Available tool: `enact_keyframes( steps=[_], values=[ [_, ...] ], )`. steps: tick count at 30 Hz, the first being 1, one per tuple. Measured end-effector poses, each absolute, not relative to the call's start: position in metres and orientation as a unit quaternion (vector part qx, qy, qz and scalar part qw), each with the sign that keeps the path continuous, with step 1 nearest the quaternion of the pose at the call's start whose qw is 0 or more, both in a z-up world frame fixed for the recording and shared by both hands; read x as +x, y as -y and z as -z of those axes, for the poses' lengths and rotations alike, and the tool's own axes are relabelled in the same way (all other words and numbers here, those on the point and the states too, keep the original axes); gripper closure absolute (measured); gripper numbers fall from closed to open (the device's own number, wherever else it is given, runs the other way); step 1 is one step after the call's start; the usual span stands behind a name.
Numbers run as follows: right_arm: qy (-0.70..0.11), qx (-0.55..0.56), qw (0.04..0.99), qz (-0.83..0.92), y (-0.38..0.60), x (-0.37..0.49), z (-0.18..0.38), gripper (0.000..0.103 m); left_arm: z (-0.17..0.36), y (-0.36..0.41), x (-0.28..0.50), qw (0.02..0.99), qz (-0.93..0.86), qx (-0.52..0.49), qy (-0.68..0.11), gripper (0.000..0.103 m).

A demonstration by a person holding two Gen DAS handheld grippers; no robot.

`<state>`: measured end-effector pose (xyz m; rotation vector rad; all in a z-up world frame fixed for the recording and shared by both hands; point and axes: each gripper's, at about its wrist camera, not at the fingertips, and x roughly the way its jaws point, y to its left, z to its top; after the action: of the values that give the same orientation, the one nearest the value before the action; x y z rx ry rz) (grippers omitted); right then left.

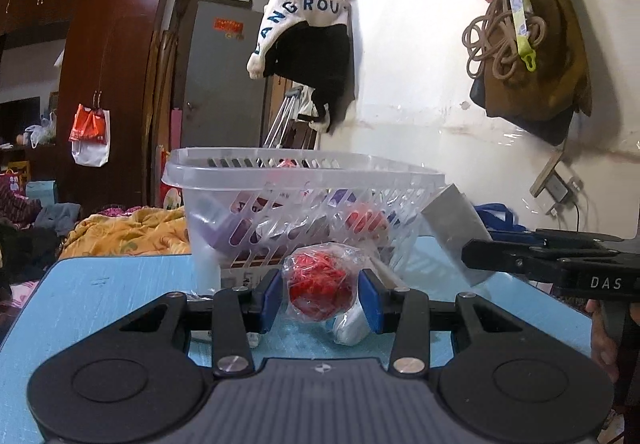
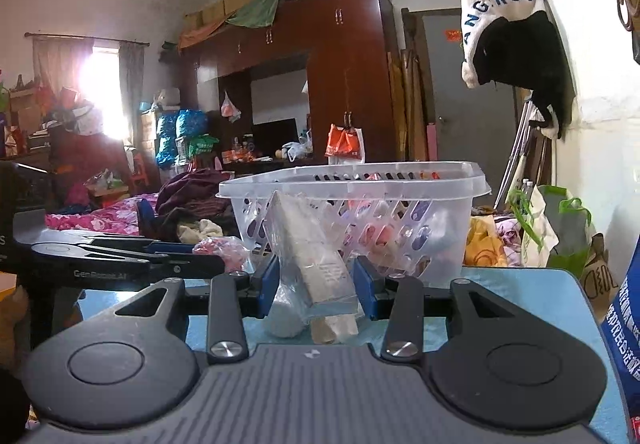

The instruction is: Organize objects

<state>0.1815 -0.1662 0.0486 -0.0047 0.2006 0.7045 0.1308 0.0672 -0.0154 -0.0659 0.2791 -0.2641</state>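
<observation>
Left gripper (image 1: 318,294) pinches a red ball in a plastic bag (image 1: 320,284); right gripper (image 2: 316,286) clamps a bagged box (image 2: 316,264), both before the basket (image 1: 280,171) on the blue table (image 1: 112,288).

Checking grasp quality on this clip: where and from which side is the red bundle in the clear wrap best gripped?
Across its round middle, coming in level from the near table edge, as the left gripper does now: its blue pads flank the red bundle on both sides. The loose wrap would likely slip if pinched alone, and the basket behind blocks the far side.
</observation>
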Motion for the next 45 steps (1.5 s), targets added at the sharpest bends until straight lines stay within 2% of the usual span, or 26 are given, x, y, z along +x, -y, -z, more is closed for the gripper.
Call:
enact_keyframes(
  steps=[17, 24, 30, 35, 37, 38, 39, 40, 42, 43, 45],
  values=[
    [-0.053, 0.003, 0.945, -0.322, 0.182, 0.175, -0.052, 0.059, 0.01, -0.067, 0.116, 0.988, 0.122, -0.018, -0.092, 0.057],
    [-0.036, 0.033, 0.948, -0.315, 0.213, 0.186, -0.096, 0.059, -0.031, -0.078, 0.116, 0.986, 0.146, -0.039, -0.064, 0.057],
    [-0.058, -0.005, 0.947, -0.317, 0.171, 0.234, -0.151, 0.058, -0.09, -0.075, 0.159, 0.985, 0.149, -0.053, -0.063, 0.057],
    [-0.099, -0.074, 0.956, -0.265, 0.127, 0.285, -0.154, 0.058, -0.101, -0.064, 0.222, 0.983, 0.127, -0.067, -0.113, 0.056],
    [-0.119, -0.092, 0.955, -0.257, 0.117, 0.3, -0.143, 0.05, -0.095, -0.061, 0.237, 0.984, 0.112, -0.072, -0.121, 0.052],
    [-0.125, -0.101, 0.954, -0.251, 0.114, 0.303, -0.138, 0.044, -0.091, -0.06, 0.245, 0.984, 0.1, -0.068, -0.128, 0.037],
    [-0.124, -0.111, 0.956, -0.241, 0.11, 0.304, -0.133, 0.029, -0.087, -0.059, 0.254, 0.984, 0.086, -0.06, -0.141, 0.022],
    [-0.117, -0.121, 0.958, -0.234, 0.108, 0.3, -0.129, 0.014, -0.083, -0.058, 0.258, 0.984, 0.078, -0.054, -0.148, 0.021],
    [-0.097, -0.125, 0.959, -0.235, 0.113, 0.281, -0.124, 0.007, -0.077, -0.059, 0.254, 0.984, 0.074, -0.044, -0.154, 0.021],
    [-0.087, -0.114, 0.959, -0.243, 0.119, 0.267, -0.121, 0.0, -0.077, -0.061, 0.244, 0.986, 0.077, -0.042, -0.144, 0.021],
    [-0.083, -0.071, 0.956, -0.273, 0.136, 0.245, -0.113, 0.0, -0.077, -0.07, 0.21, 0.989, 0.085, -0.038, -0.111, 0.021]
  ],
)
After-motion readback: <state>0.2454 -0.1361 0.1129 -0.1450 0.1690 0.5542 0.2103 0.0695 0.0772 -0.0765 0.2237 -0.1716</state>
